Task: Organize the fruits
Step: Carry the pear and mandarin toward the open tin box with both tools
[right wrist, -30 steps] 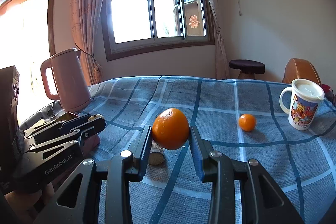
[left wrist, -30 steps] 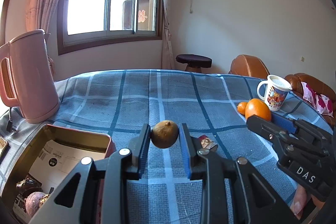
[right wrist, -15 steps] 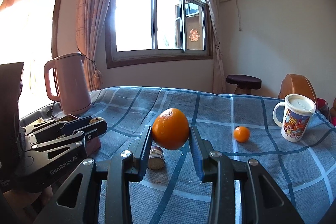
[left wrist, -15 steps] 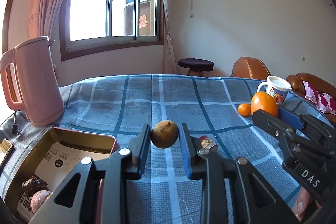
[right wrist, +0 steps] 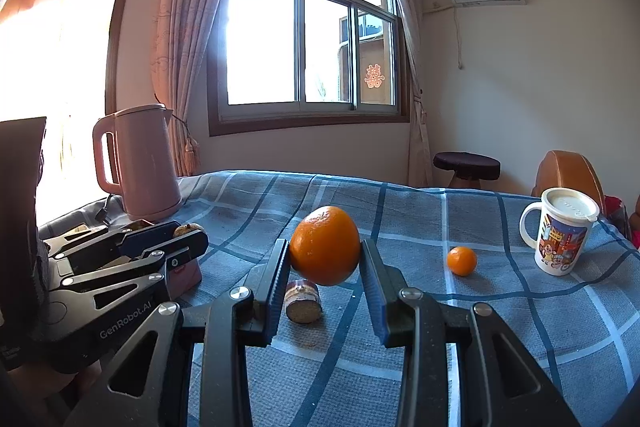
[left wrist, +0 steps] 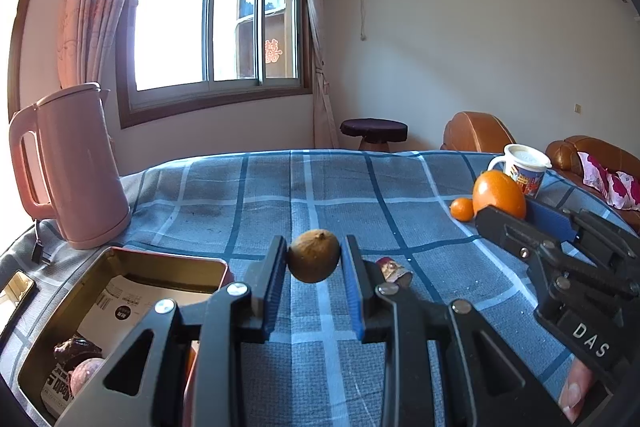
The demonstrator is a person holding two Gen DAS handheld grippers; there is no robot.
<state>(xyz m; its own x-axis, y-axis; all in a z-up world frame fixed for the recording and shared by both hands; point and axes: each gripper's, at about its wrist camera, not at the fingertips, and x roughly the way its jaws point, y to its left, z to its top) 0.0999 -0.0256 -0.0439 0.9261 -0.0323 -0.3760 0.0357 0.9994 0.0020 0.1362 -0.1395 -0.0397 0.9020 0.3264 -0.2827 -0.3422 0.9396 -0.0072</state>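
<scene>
In the left wrist view, the left gripper [left wrist: 314,263] clamped a brown fruit [left wrist: 314,255] above the blue checked cloth [left wrist: 280,195], the open tin [left wrist: 120,291] near left.

In the right wrist view, the right gripper [right wrist: 325,267] pinched a large orange [right wrist: 324,245]; a small orange [right wrist: 461,260] lay far right.

Both fruits seemed mid-carry; next, each needed lowering into the tin before release.

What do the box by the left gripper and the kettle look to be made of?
Box: likely tin-plated metal; thin rolled rim, shiny gold inside walls, red outside. Kettle: looks like matte pink plastic, with a smooth, dull sheen and a moulded handle; a metal liner cannot be ruled out.
</scene>
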